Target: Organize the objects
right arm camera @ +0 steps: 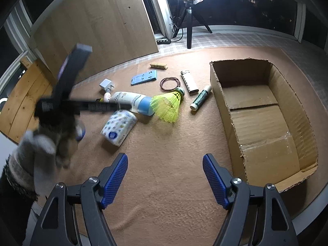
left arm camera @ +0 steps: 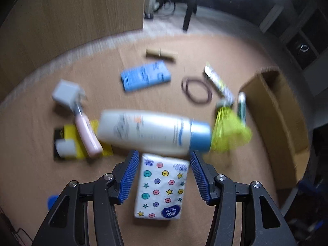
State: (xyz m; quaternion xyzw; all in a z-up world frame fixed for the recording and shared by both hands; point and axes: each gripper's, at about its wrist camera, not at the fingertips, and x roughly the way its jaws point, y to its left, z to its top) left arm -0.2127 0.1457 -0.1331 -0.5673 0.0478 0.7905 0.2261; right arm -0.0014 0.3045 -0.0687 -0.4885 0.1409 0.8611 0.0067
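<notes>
My left gripper [left arm camera: 163, 160] is open, its blue pads on either side of a white tissue pack [left arm camera: 161, 186] with coloured dots, without touching it. A white lotion bottle [left arm camera: 147, 133] with a blue cap lies just beyond the fingertips, beside a yellow shuttlecock [left arm camera: 229, 131]. My right gripper [right arm camera: 165, 164] is open and empty above bare mat, left of an open cardboard box [right arm camera: 264, 121]. The right wrist view shows the tissue pack [right arm camera: 119, 127], bottle [right arm camera: 131, 101] and shuttlecock [right arm camera: 169, 107], with the left gripper [right arm camera: 61, 94] blurred above them.
On the brown mat lie a blue card holder [right arm camera: 144, 77], a clothespin [right arm camera: 158, 66], rubber bands [right arm camera: 169, 83], a lighter [right arm camera: 189, 82], a green-and-white tube [right arm camera: 200, 98], a white charger plug [right arm camera: 106, 85], a pink tube [left arm camera: 86, 133] and a yellow packet [left arm camera: 71, 143]. A wooden board [right arm camera: 98, 26] and tripod [right arm camera: 189, 20] stand behind.
</notes>
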